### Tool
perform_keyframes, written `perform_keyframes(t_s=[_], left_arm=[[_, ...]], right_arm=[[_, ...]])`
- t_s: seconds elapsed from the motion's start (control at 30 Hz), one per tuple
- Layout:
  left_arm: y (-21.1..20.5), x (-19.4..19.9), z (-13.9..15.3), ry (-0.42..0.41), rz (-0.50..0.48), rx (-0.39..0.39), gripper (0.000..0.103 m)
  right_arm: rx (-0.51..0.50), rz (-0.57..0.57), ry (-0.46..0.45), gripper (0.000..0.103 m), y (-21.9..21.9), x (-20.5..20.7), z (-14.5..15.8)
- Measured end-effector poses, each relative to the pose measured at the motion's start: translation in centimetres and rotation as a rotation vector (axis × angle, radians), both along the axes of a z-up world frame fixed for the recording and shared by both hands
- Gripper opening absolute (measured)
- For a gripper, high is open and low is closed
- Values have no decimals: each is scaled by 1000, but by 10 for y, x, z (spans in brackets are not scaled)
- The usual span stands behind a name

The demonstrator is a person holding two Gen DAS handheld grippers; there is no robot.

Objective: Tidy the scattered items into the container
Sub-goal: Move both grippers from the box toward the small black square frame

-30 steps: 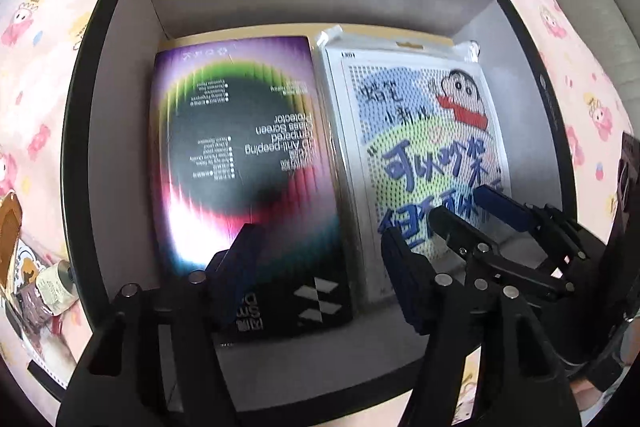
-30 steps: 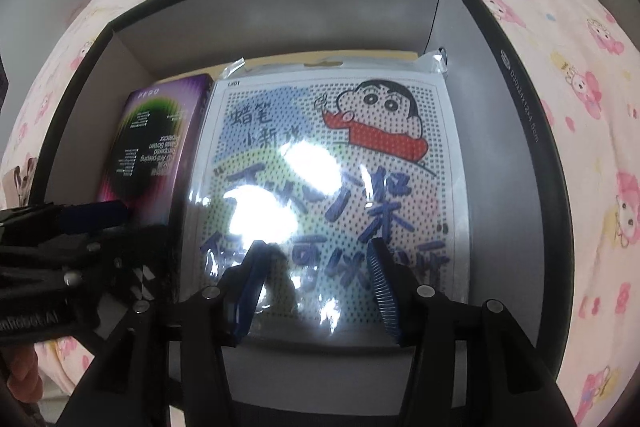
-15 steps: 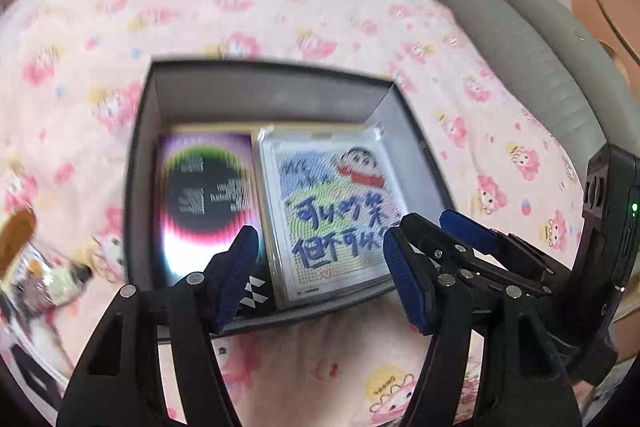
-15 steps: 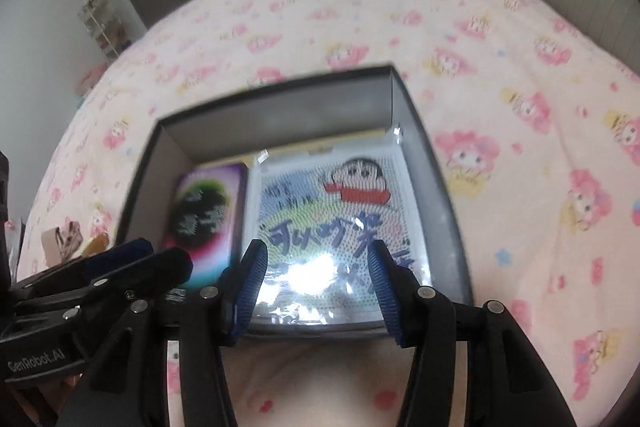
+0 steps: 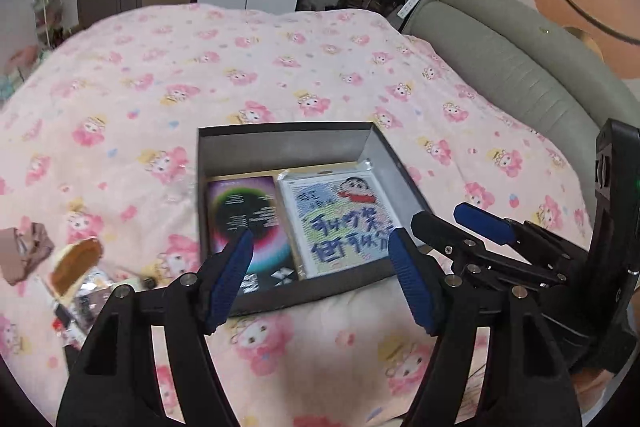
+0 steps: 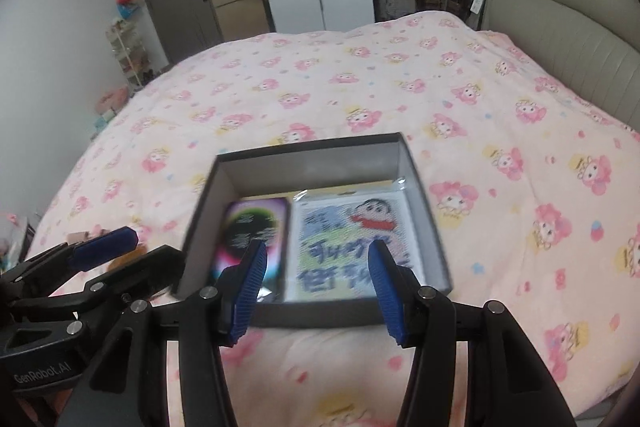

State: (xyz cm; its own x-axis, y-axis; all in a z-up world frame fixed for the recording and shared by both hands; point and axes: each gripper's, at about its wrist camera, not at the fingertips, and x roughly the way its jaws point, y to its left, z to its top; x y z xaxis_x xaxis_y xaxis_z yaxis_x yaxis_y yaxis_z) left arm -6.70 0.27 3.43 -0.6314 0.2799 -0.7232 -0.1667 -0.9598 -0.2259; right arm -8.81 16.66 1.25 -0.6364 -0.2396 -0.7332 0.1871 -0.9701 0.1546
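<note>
bed — pink cartoon quilt | on it — open box, scattered items

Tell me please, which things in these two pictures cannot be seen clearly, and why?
- Loose items left of the box, left wrist view: motion blur; the kinds are unreadable.
- Same items, right wrist view: hidden behind the left tool.
- Screen protector pack: lower part covered by a left tool finger.
- Cartoon pack, right wrist view: blurred writing.
- Box floor: covered by both packs.
</note>
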Motion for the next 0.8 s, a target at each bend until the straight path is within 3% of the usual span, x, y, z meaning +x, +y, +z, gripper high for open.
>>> perform_keyframes(t_s=[0.2, 0.8], left_arm=[[-10, 19, -14, -14, 21, -19, 71], [-77, 72, -50, -83, 129, -21, 71]], right_arm=[[57, 53, 13, 49, -21, 25, -7], [90, 224, -51, 49, -99, 63, -40]])
